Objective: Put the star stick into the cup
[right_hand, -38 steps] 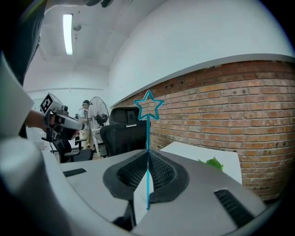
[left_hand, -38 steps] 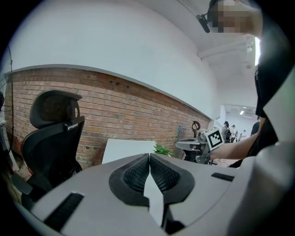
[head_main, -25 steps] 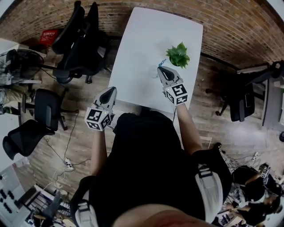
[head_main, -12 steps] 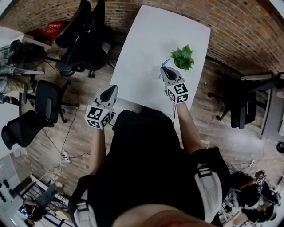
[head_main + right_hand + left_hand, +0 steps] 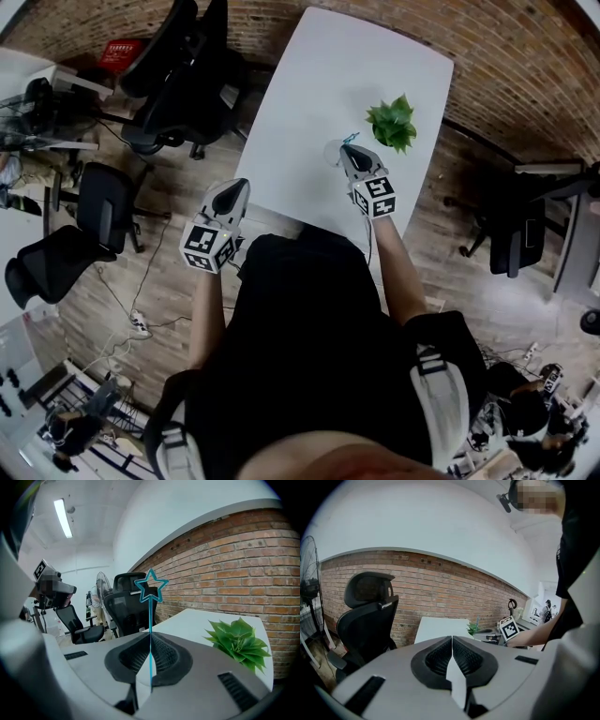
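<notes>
A thin cyan star stick [image 5: 151, 588] stands upright between the pads of my right gripper [image 5: 151, 637], which is shut on its stem. In the head view the right gripper [image 5: 349, 152] hovers over the near right part of the white table [image 5: 309, 94]. The stick's star [image 5: 349, 139] pokes out beyond its tip. A clear cup [image 5: 332, 153] shows faintly on the table just left of that tip. My left gripper [image 5: 233, 190] hangs at the table's near left edge. Its jaws [image 5: 452, 639] are shut with nothing in them.
A small green plant [image 5: 392, 123] stands on the table just right of the right gripper and shows up close in that gripper's view [image 5: 238, 638]. Black office chairs [image 5: 178, 75] crowd the floor to the table's left. Another chair [image 5: 511, 230] stands at the right.
The head view has drifted slightly. Both grippers keep about the same places, the right one still holding the star stick beside the cup.
</notes>
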A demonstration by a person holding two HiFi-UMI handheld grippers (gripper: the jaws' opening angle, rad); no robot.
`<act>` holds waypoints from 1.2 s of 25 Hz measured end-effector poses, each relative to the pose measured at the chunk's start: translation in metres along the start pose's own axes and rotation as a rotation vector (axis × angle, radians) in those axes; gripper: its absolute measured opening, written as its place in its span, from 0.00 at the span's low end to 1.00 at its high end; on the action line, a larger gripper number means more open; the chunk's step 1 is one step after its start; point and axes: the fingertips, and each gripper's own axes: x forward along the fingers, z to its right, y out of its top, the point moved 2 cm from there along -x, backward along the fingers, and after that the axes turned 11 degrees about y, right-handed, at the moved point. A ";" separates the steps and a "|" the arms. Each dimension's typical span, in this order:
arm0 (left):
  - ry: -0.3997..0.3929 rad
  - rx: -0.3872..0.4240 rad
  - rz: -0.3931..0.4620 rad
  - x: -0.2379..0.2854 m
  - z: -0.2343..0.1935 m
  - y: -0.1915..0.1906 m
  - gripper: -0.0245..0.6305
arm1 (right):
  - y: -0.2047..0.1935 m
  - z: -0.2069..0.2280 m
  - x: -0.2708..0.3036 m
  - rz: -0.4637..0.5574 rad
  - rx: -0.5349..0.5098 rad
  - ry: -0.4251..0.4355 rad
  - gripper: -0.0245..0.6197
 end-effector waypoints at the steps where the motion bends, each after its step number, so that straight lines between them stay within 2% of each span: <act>1: 0.002 0.000 -0.002 0.000 -0.001 0.000 0.07 | -0.001 0.000 0.001 -0.006 -0.002 0.002 0.04; 14: 0.006 -0.006 -0.022 0.002 -0.005 -0.005 0.07 | -0.015 -0.002 0.017 -0.075 -0.016 0.013 0.05; 24: 0.008 0.013 -0.040 0.010 -0.007 -0.002 0.07 | -0.017 0.009 0.028 -0.083 0.001 0.023 0.05; 30: 0.021 0.018 -0.043 0.012 -0.010 0.000 0.07 | -0.014 0.012 0.038 -0.096 -0.024 0.051 0.05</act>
